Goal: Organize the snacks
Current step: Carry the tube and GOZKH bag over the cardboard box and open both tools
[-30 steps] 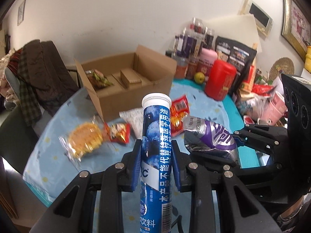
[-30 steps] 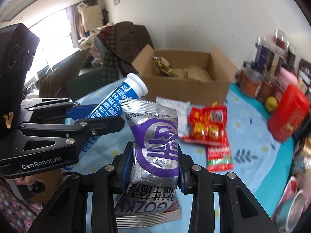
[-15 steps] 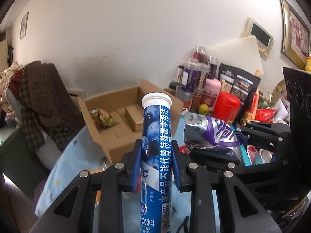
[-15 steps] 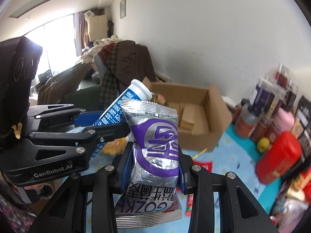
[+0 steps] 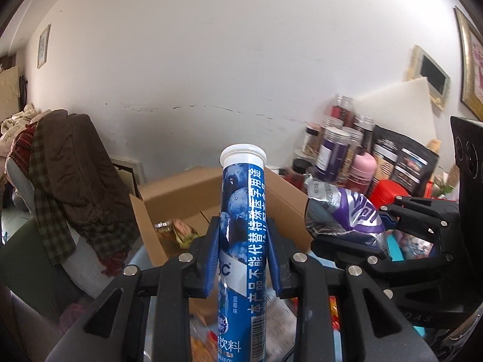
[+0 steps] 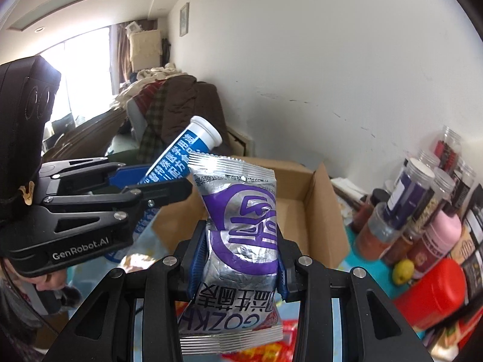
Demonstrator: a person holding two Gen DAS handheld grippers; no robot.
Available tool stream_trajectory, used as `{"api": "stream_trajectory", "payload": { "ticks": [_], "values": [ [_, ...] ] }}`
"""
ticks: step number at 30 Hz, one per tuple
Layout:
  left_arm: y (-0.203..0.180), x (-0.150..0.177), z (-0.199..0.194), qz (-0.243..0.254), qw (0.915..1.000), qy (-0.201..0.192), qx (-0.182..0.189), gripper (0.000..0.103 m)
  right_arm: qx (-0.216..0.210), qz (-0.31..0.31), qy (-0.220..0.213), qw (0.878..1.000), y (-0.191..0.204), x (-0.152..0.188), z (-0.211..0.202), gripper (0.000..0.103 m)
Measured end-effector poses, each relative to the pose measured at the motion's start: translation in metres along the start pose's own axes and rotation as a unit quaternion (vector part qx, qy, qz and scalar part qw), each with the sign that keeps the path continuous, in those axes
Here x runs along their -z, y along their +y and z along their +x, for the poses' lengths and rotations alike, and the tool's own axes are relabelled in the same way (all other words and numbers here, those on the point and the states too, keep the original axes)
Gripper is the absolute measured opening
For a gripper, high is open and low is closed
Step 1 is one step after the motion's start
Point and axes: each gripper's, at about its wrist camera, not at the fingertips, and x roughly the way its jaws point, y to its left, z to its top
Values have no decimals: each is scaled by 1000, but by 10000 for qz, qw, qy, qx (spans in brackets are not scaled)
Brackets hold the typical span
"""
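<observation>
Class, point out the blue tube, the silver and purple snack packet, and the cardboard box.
blue tube (image 5: 241, 211), left wrist view, printed label just below the white cap.
silver and purple snack packet (image 6: 241, 220), right wrist view, purple logo on its front.
cardboard box (image 6: 320, 211), right wrist view, right-hand wall.

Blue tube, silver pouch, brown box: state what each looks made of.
Blue tube: probably plastic, going by its white ribbed snap cap and glossy printed label; a metal body can't be ruled out.
Silver pouch: metallised foil film, shiny and crinkled, with crimped end seals.
Brown box: cardboard, matte brown, with creased open flaps.
</observation>
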Motion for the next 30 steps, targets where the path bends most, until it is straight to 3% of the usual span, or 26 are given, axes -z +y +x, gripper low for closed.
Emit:
{"api": "stream_trajectory", "payload": {
  "ticks": [11,21,30],
  "values": [
    [35,-30,70,-163,9994,245,-197,28,-6,114,158,9998,-40,-36,71,38],
    [65,-35,122,-343,9961,628,-517,28,-49,275,765,9967,-65,-45,140,38],
    [82,-25,164,-573,9867,1362,-674,28,-56,286,1376,9901,-74,-35,186,38]
  ]
}}
